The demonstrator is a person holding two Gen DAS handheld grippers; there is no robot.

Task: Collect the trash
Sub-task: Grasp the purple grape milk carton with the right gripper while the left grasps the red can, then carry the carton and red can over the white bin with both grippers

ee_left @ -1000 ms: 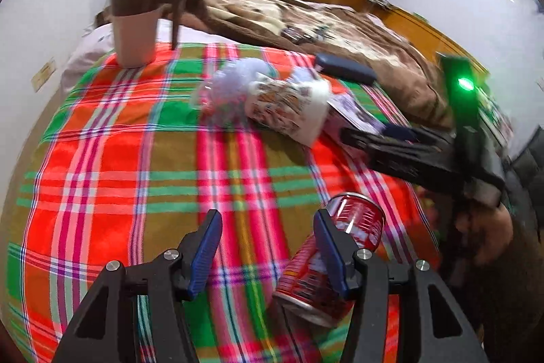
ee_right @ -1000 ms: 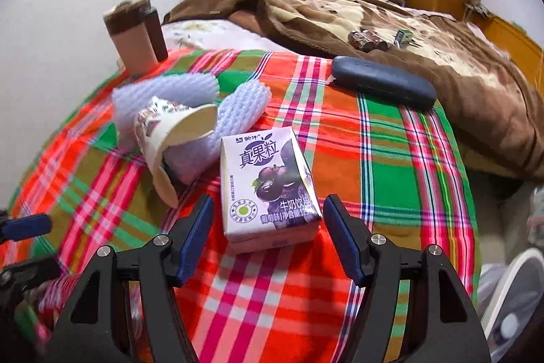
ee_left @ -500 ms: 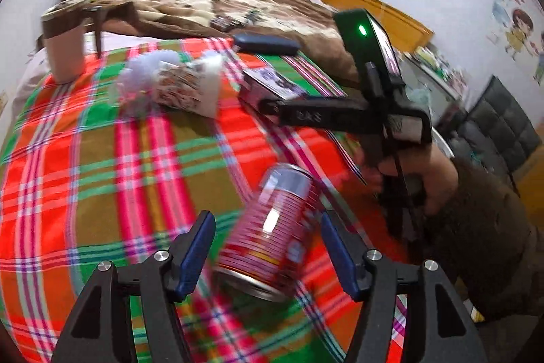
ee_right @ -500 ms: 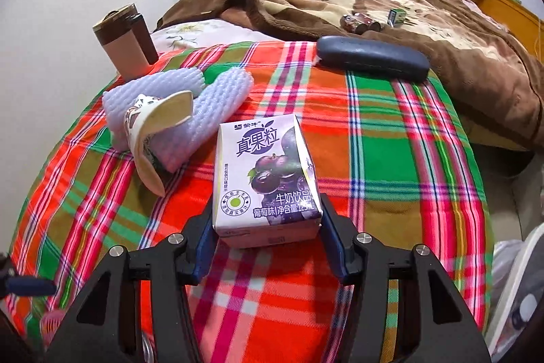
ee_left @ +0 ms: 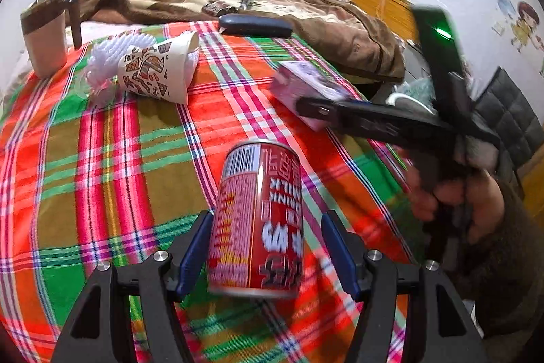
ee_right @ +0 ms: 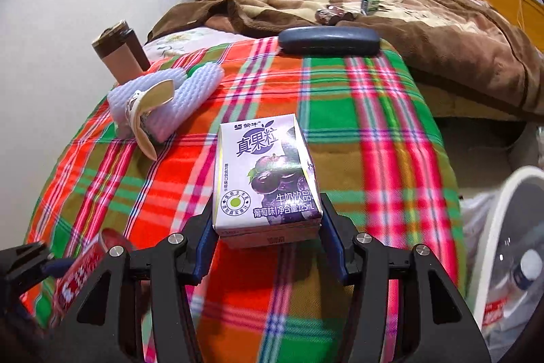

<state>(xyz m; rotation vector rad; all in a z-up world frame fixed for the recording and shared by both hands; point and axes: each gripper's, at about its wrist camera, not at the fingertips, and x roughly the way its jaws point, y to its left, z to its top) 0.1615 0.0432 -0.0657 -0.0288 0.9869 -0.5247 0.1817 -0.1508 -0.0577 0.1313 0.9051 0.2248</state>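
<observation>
we hold two pieces of trash at once. the left tongs (ee_left: 267,256) stand either side of the red can (ee_left: 258,220); the left pad touches its wall, while a gap shows at the right pad, so we judge this grip as partial and cannot tell if the can is carried or resting on the plaid surface (ee_left: 102,142). the right tongs (ee_right: 265,245) are pinching the purple milk carton (ee_right: 265,176) by its lower end, both pads pressed on its side walls, with the carton sitting just above the plaid.

to do this step well:
- close the left tongs squarely on the can before lifting; a round, smooth wall will likely roll out of a one-sided contact.
- keep the carton level; it is gripped near one end and may pivot.
- carry both toward the white bin (ee_right: 503,227) at the right edge, keeping the two tongs well apart.

the paper cup (ee_left: 159,70) and white foam netting (ee_left: 112,56) remain on the surface for later.
</observation>
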